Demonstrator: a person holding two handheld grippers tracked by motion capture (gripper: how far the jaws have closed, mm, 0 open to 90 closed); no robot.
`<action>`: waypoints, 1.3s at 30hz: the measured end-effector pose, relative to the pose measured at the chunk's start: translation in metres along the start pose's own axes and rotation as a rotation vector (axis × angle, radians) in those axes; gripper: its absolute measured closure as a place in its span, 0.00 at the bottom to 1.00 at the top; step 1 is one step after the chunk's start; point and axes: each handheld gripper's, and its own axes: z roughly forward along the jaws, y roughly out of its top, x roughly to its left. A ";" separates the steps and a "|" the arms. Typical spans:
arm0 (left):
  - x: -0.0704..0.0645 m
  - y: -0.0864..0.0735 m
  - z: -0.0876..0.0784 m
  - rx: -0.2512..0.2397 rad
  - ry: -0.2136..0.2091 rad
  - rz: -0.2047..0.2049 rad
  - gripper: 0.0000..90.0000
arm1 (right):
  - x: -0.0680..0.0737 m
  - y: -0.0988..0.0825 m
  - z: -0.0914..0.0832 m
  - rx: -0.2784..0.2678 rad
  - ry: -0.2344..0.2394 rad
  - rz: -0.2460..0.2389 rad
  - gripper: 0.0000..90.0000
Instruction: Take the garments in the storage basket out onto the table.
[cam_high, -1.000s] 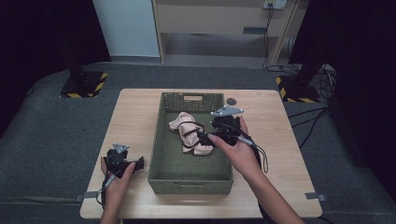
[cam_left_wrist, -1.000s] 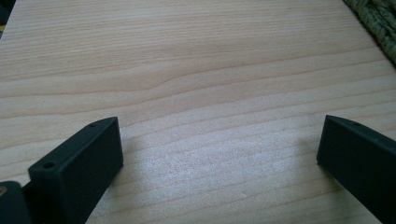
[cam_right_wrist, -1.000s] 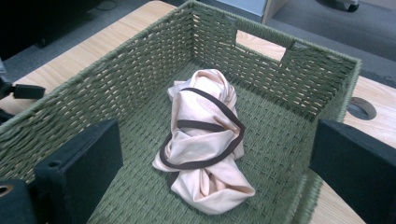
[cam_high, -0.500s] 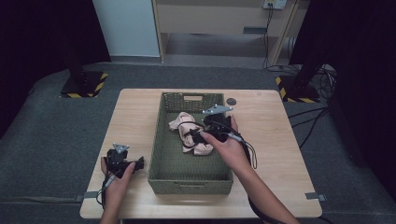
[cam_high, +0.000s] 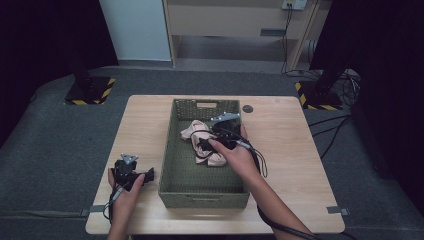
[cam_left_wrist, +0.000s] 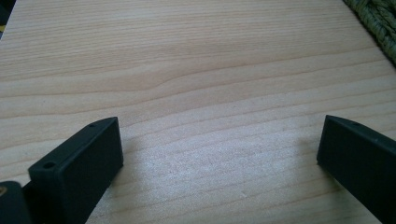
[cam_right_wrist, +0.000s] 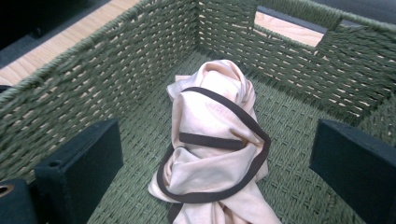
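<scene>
From above, one woven green basket (cam_high: 176, 165) sits in the middle of the pale wooden surface (cam_high: 285, 145), and one bundled pink cloth (cam_high: 192, 131) with dark trim lies inside it, toward the far half. Two hands come in from the near edge, each with one pair of tongs: the right tongs (cam_high: 206, 144) are down inside the basket, right against the cloth, while the left tongs (cam_high: 148, 176) rest low over the bare wood just beside the basket's left wall. One small dark round disc (cam_high: 247, 108) lies on the surface beyond the basket's far right corner. In the left gripper view, the left tongs (cam_left_wrist: 219, 154) stand wide apart with nothing between the two jaws but wood grain, and a bit of the basket (cam_left_wrist: 378, 18) weave shows in the upper right corner. In the right gripper view, the right tongs (cam_right_wrist: 215, 163) are also spread wide and grip nothing; the cloth (cam_right_wrist: 212, 140) sits crumpled on the basket (cam_right_wrist: 154, 51) floor between the two jaws, its dark edging looped around the folds, with one handle slot cut in the far wall.
</scene>
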 end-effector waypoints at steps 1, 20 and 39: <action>0.000 0.000 0.000 0.000 0.000 0.000 0.00 | 0.000 0.000 0.002 -0.002 0.003 -0.001 0.03; 0.000 0.000 0.000 0.000 0.000 0.000 0.00 | -0.005 0.001 0.039 0.034 0.003 0.008 0.03; 0.000 0.000 0.000 0.000 0.000 0.000 0.00 | -0.002 -0.006 0.081 0.114 -0.011 0.033 0.03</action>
